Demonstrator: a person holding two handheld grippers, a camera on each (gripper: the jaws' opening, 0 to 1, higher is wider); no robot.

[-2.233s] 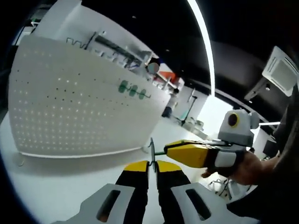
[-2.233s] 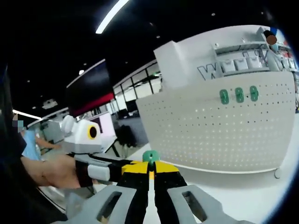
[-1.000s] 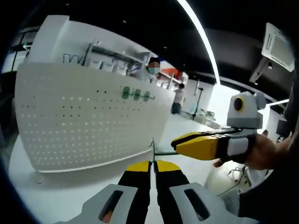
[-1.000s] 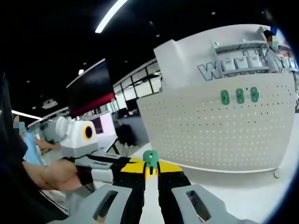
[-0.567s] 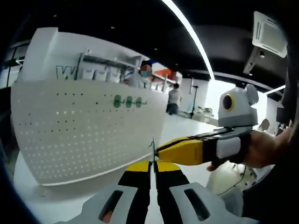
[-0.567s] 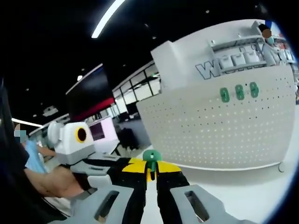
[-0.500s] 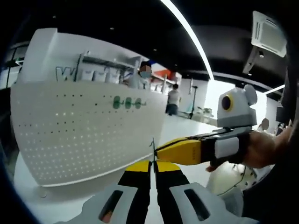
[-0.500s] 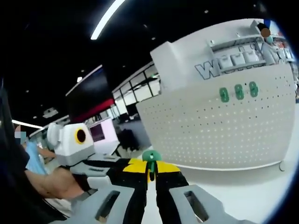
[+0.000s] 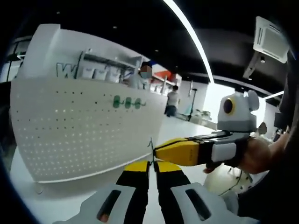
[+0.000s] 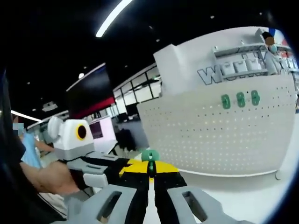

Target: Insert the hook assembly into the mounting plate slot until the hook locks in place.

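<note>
I hold the hook assembly's thin metal wire [image 9: 150,148] pinched in my left fingers [image 9: 136,169], its green cap [image 10: 150,156] clamped in my right fingers [image 10: 163,170]. The white pegboard [image 10: 219,135] stands well apart on the surface [image 10: 243,196]; insertion seems not yet begun.
</note>
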